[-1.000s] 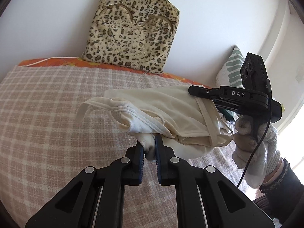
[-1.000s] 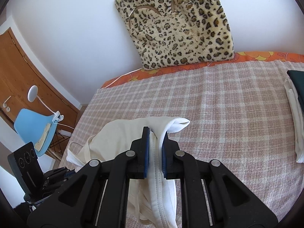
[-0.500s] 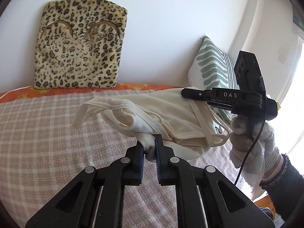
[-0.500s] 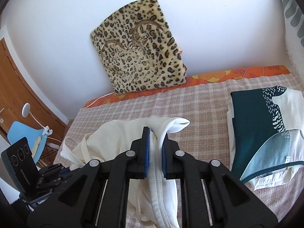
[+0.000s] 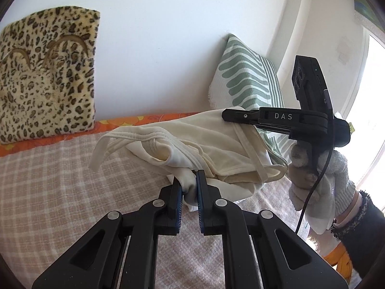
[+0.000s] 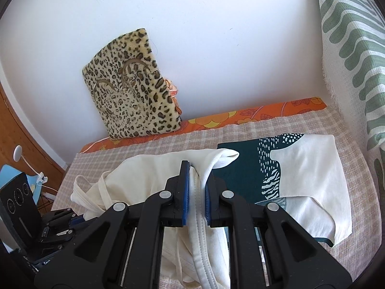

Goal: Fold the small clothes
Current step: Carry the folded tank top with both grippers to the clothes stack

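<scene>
Both grippers pinch a cream garment [image 5: 207, 144] held above a checked bedspread [image 5: 60, 180]: the left gripper [image 5: 189, 187] clamps a bunched fold, the right gripper [image 6: 196, 187] a ribbed hem. At three o'clock of the right gripper lies a folded teal-and-white garment [image 6: 300, 168].
</scene>
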`<action>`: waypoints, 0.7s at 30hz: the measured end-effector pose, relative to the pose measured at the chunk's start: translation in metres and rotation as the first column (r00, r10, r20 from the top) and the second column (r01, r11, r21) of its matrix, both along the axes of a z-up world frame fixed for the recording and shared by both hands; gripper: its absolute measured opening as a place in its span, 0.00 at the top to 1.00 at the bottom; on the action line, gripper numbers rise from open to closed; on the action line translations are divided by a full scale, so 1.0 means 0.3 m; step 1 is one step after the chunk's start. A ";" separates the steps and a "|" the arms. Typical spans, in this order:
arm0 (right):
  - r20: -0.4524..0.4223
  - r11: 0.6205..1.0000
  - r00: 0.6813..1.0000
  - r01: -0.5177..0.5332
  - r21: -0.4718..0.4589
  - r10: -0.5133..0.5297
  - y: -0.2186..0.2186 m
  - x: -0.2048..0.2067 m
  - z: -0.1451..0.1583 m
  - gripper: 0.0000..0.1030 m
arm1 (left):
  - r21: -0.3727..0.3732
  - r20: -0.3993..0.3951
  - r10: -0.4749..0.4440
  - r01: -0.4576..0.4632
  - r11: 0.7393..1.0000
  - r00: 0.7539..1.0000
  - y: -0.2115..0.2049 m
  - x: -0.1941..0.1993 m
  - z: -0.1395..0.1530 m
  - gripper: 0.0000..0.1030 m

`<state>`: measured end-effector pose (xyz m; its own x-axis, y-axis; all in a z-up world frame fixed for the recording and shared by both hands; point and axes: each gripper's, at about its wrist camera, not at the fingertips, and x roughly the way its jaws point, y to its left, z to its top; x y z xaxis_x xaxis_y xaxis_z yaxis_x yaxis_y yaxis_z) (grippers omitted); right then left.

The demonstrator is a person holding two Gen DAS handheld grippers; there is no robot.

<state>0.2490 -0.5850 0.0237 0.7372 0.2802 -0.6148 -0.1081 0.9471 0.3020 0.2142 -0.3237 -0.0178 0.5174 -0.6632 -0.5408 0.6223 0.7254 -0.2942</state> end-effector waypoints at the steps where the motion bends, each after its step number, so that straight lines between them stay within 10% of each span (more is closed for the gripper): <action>1: 0.003 1.000 1.000 0.007 -0.007 -0.007 -0.028 0.004 0.003 0.89 | -0.001 0.004 -0.008 0.008 1.000 1.000 -0.029 0.008 0.001 0.91; 21: -0.003 0.992 0.992 0.124 -0.007 -0.124 -0.457 0.200 -0.152 0.89 | 0.101 0.026 -0.122 0.118 0.988 0.992 -0.443 0.159 -0.142 0.91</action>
<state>0.3090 -0.7222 -0.0219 0.7637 0.1828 -0.6192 0.0113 0.9552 0.2958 0.2618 -0.4565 -0.0605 0.4556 -0.6654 -0.5913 0.7145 0.6695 -0.2029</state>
